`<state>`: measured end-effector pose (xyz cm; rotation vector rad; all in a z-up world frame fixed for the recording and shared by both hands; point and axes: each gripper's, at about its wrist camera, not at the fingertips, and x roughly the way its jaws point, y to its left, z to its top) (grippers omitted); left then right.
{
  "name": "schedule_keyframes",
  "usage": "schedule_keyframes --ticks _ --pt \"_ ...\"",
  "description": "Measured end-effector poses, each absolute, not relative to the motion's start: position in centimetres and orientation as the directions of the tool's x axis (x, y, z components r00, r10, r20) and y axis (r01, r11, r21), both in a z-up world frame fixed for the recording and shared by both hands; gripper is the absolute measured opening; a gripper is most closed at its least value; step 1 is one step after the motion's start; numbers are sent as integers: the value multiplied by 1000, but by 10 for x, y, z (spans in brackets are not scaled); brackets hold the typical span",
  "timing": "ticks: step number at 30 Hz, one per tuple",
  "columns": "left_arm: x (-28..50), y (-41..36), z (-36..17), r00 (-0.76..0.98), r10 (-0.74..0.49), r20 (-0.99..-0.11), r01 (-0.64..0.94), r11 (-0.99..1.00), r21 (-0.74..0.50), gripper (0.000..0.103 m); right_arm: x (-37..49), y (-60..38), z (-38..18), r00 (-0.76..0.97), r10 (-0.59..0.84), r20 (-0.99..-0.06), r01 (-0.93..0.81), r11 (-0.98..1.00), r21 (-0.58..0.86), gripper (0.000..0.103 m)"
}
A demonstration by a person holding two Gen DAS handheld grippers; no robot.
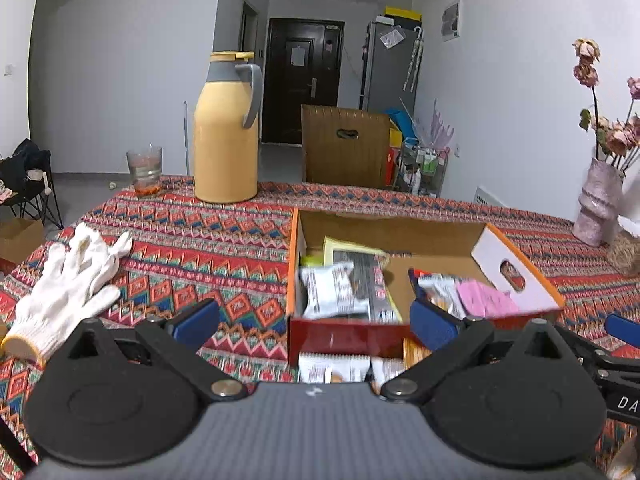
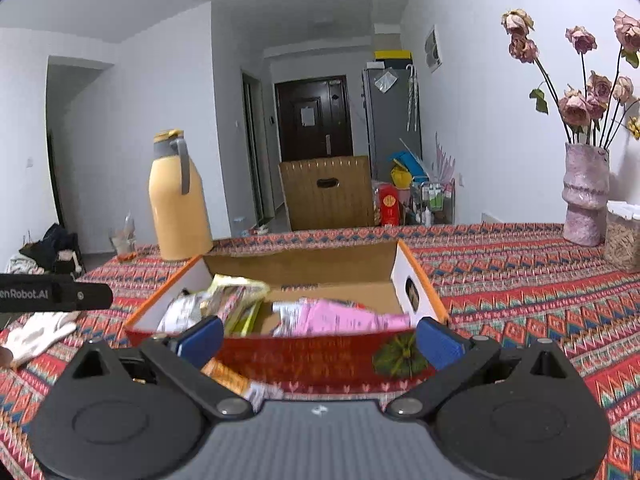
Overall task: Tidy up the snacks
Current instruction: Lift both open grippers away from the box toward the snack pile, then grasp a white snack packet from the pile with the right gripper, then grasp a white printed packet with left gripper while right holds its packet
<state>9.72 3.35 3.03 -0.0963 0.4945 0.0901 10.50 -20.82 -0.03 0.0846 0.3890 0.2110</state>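
An open cardboard box [image 1: 348, 338] with a red front wall and orange rim sits on the patterned tablecloth; the same box [image 2: 304, 360] fills the right wrist view. Inside lie a white snack packet [image 1: 330, 290], a dark-and-yellow packet [image 1: 366, 264] and a pink packet [image 1: 486, 300], also seen as the pink packet [image 2: 340, 318]. More packets [image 1: 334, 366] lie on the cloth in front of the box, among them an orange packet [image 2: 226, 376]. My left gripper [image 1: 316, 322] stands open before the box front. My right gripper [image 2: 318, 338] is open too, nothing between its fingers.
A yellow thermos jug [image 1: 226, 128] and a glass [image 1: 145, 170] stand at the table's far edge. A white glove [image 1: 70, 284] lies on the left. A pink vase of dried roses [image 2: 586, 194] and a jar [image 2: 624, 238] stand at the right. A brown chair back [image 1: 344, 146] is behind the table.
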Motion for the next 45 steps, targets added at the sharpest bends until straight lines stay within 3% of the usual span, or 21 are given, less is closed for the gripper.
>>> schedule_keyframes --ticks 17,24,28,32,34,36,37,40,45 --pt "65 41 -17 816 37 -576 -90 994 -64 103 82 -203 -67 773 193 -604 -233 972 13 103" --pt "64 40 -18 815 31 -579 -83 994 -64 103 106 -188 -71 736 201 -647 -306 950 -54 103" --pt "64 42 -19 811 33 -585 -89 994 -67 103 118 -188 -72 720 222 -658 -300 954 -7 100" --pt "64 43 -23 804 31 -594 -91 993 -71 103 118 -190 -72 716 267 -645 -314 948 43 84" --pt "65 43 -24 801 28 -599 -90 993 -73 103 116 -190 -71 718 282 -636 -328 944 48 71" --pt "65 43 -25 800 23 -600 -85 994 -75 103 113 -189 -70 719 296 -629 -342 938 51 52" --pt "65 42 -25 799 21 -600 -83 994 -76 103 113 -189 -70 719 300 -627 -346 937 51 48" --pt "65 41 -27 797 20 -603 -83 994 -76 103 109 -189 -68 726 302 -618 -344 937 54 40" --pt "65 42 -28 796 18 -606 -87 992 -86 103 97 -199 -62 780 296 -552 -281 953 113 39"
